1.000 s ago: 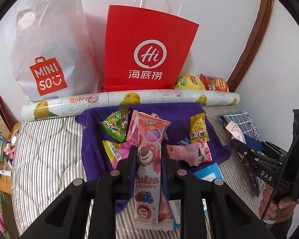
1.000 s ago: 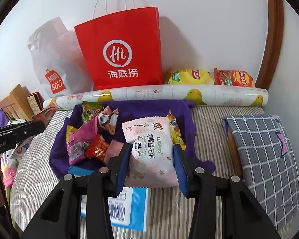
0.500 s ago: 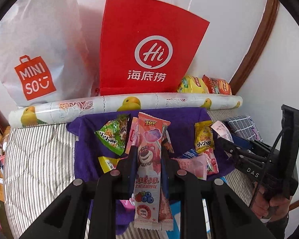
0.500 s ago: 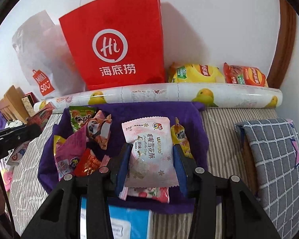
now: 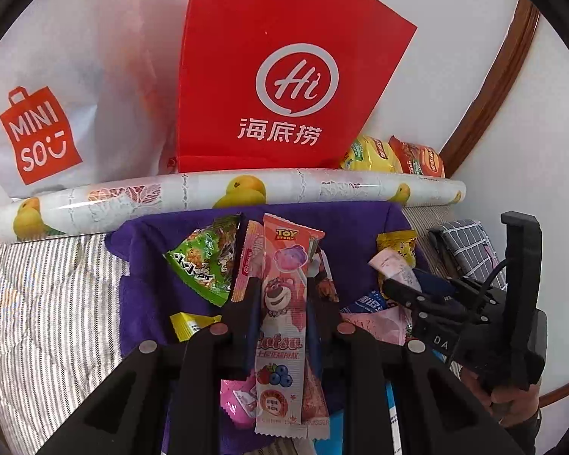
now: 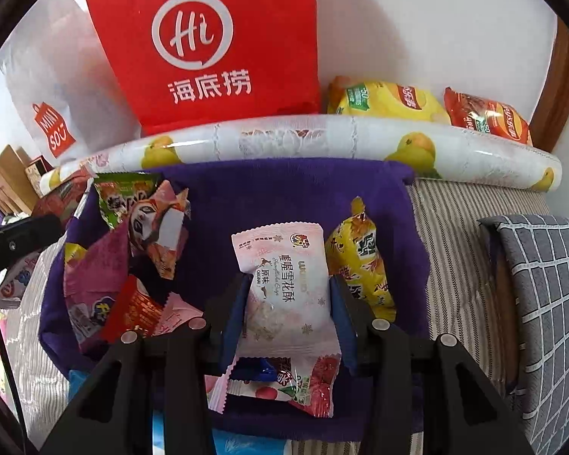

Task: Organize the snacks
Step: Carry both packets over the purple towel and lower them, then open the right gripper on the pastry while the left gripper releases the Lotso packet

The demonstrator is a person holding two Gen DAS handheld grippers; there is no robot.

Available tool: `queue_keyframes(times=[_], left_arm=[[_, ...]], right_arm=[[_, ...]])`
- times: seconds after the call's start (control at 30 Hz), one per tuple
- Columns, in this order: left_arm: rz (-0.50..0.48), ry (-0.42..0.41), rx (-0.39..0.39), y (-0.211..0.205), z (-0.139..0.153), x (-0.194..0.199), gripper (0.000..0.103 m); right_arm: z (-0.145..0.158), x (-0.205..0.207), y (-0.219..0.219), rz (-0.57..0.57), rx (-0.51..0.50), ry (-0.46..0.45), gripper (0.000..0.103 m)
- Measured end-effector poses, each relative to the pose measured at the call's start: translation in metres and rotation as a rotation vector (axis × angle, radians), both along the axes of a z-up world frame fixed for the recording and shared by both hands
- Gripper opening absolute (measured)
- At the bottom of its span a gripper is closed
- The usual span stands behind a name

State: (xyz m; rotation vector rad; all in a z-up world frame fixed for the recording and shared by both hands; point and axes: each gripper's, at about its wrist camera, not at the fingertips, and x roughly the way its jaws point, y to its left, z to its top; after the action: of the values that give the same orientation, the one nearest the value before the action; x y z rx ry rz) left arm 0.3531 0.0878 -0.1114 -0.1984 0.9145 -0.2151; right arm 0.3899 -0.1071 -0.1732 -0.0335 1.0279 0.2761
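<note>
My left gripper (image 5: 282,288) is shut on a long pink Toy Story snack stick (image 5: 282,326), held upright over the purple cloth (image 5: 148,288). My right gripper (image 6: 287,284) is shut on a pale pink snowflake-crisp packet (image 6: 284,284) above the same purple cloth (image 6: 277,193). Several loose snacks lie on the cloth: a green packet (image 5: 208,261), a yellow packet (image 6: 360,265), a red and pink heap (image 6: 129,295). In the left wrist view the right gripper (image 5: 398,288) shows at the right edge with a pink packet in it.
A red Hi paper bag (image 6: 216,45) and a white Miniso bag (image 5: 57,87) stand against the wall behind a rolled duck-print sheet (image 6: 322,140). Yellow (image 6: 383,102) and orange (image 6: 485,113) chip bags lie behind the roll. A grey checked cushion (image 6: 542,295) lies at right on the striped bedding (image 5: 53,295).
Both grippers have moved forward and down toward the purple cloth and the bags, each keeping hold of its packet. The red bag and the roll loom larger now.
</note>
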Motion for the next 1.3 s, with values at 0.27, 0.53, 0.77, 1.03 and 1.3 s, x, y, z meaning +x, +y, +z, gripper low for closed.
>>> queue_keyframes(times=[0.27, 0.53, 0.77, 1.03, 1.3], left_arm=[[-0.019, 0.007, 0.001, -0.008, -0.008, 0.008, 0.021], [-0.032, 0.041, -0.006, -0.013, -0.023, 0.015, 0.021], [-0.04, 0.059, 0.0, -0.018, -0.028, 0.017, 0.021], [-0.06, 0.078, -0.01, -0.02, -0.032, 0.019, 0.033], [-0.066, 0.047, -0.002, -0.022, -0.022, 0.013, 0.063]], right_arm=[[-0.004, 0.002, -0.003, 0.0, 0.023, 0.024, 0.054], [0.0, -0.007, -0.014, -0.031, 0.055, 0.026, 0.055], [0.001, -0.017, -0.024, -0.048, 0.047, 0.008, 0.056], [0.005, -0.024, -0.028, -0.067, 0.066, -0.004, 0.056], [0.005, -0.028, -0.029, -0.095, 0.076, -0.002, 0.056]])
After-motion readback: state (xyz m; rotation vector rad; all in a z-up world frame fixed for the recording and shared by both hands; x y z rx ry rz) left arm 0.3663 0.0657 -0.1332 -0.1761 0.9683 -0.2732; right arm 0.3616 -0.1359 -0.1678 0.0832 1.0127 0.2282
